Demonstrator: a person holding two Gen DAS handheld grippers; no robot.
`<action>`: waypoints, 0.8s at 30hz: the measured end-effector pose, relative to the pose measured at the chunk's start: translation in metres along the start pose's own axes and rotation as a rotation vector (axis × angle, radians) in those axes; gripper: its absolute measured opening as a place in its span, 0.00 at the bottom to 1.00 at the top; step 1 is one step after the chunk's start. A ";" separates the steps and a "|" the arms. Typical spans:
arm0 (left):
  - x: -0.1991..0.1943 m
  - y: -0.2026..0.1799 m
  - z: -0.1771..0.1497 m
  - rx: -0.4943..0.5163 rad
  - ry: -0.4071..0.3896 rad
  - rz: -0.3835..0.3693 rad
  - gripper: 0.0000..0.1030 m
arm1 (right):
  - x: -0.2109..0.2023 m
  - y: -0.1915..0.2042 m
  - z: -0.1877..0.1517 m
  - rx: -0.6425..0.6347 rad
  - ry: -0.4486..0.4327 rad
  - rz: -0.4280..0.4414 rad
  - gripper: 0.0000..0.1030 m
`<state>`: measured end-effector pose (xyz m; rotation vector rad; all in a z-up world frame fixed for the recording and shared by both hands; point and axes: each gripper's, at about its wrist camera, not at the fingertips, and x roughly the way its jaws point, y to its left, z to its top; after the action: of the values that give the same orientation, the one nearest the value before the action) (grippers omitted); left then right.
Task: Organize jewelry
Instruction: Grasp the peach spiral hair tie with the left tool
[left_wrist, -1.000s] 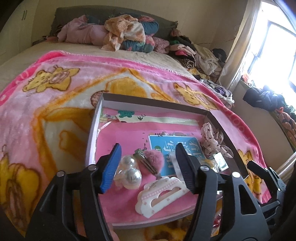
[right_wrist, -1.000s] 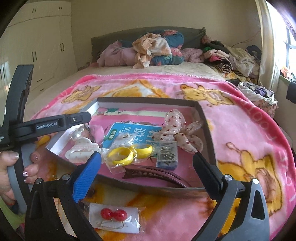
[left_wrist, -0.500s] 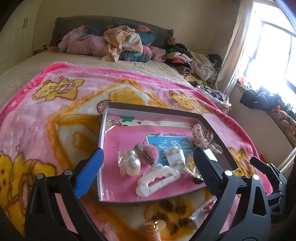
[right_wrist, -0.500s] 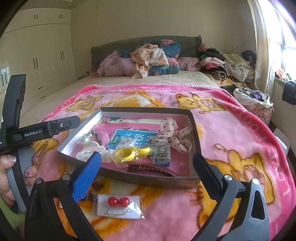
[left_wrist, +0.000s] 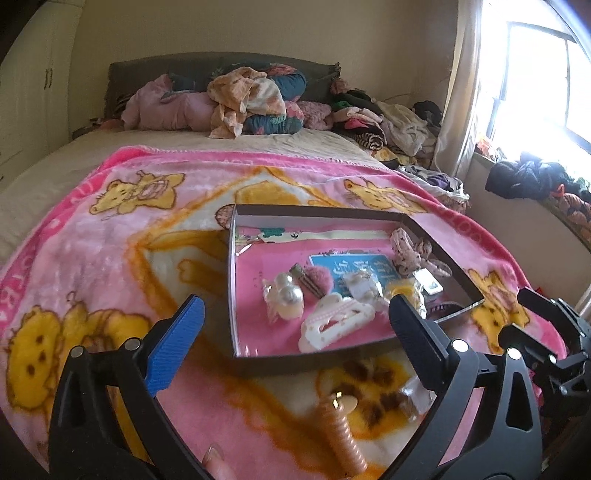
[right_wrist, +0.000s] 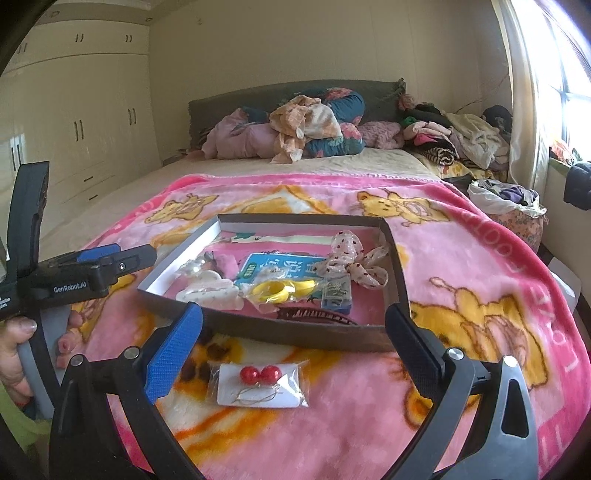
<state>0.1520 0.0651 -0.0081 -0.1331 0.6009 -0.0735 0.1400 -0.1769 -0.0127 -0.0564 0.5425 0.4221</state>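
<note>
Left gripper (left_wrist: 295, 325): your jaws are opening, nearly at their widest, with nothing between the pads; they frame the near left corner of the box, low in the left wrist view.
Right gripper (right_wrist: 293, 330): you hold it wide and empty, lined up over the carded earrings, probably your next pick.
Box (right_wrist: 295, 332): it sits mid-frame as the collecting tray, so its shallow wall lets you drop things in from above.
Already inside: pearl clip (left_wrist: 286, 297), white claw clip (left_wrist: 334, 321), yellow bangles (right_wrist: 282, 290), dotted bow (right_wrist: 354, 258).
Still outside: red earrings (right_wrist: 260, 374) on their card, just below the box's near wall; a ribbed orange piece (left_wrist: 341, 432) at the bottom of the left view.
Surface: a pink cartoon blanket (right_wrist: 480, 280), soft, so small things may sink or tilt.
Room: bed with heaped clothes (right_wrist: 314, 125) at the top, wardrobes upper left, bright window on the right edge.
</note>
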 end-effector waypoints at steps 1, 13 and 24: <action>-0.002 0.000 -0.002 0.003 0.001 0.000 0.89 | -0.001 0.001 -0.001 0.000 -0.001 0.001 0.94; -0.010 -0.007 -0.036 0.060 0.076 -0.031 0.89 | -0.002 0.013 -0.019 -0.017 0.037 0.018 0.94; 0.001 -0.014 -0.067 0.092 0.169 -0.061 0.84 | 0.014 0.013 -0.042 -0.030 0.121 0.014 0.94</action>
<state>0.1144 0.0440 -0.0617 -0.0559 0.7607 -0.1729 0.1249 -0.1663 -0.0547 -0.1080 0.6555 0.4421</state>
